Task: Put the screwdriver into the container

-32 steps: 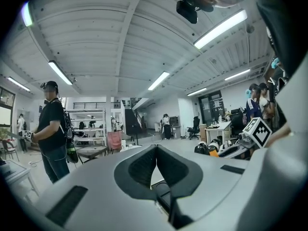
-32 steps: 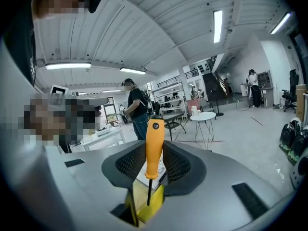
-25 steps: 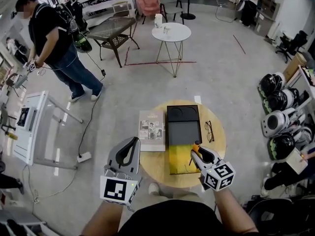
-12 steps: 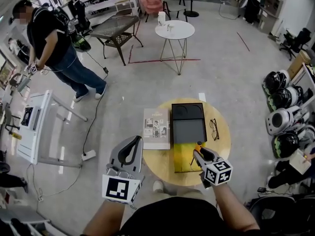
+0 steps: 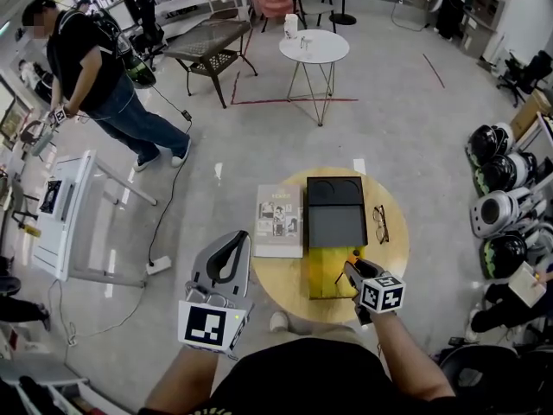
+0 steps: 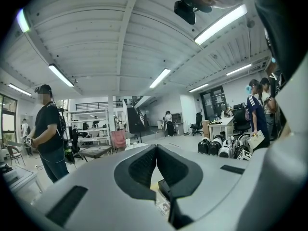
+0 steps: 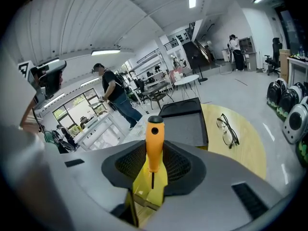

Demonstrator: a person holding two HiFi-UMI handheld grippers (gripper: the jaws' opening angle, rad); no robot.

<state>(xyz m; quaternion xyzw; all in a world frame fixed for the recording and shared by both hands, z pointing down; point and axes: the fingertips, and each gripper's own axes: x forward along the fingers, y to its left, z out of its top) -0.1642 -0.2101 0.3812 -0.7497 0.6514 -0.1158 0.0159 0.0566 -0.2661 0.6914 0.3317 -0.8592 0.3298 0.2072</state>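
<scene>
My right gripper (image 5: 353,269) is shut on an orange-handled screwdriver (image 5: 352,257) at the near right of the round wooden table (image 5: 393,253). In the right gripper view the orange handle (image 7: 154,142) stands up between the jaws of that gripper (image 7: 154,161) and the thin shaft points down. Right beneath it lies the open yellow container (image 7: 150,186), which the head view shows as a yellow box (image 5: 326,271) at the near end of a black case (image 5: 335,214). My left gripper (image 5: 233,247) hangs left of the table, jaws shut together and empty (image 6: 156,152).
A book (image 5: 278,220) lies left of the black case and a pair of glasses (image 5: 380,224) right of it. A person (image 5: 95,67) stands at the far left by a white frame (image 5: 69,219). Helmets (image 5: 494,219) line the right side.
My right gripper has sunk with the screwdriver toward the yellow container and rolled a little. The left gripper has stayed where it was.
</scene>
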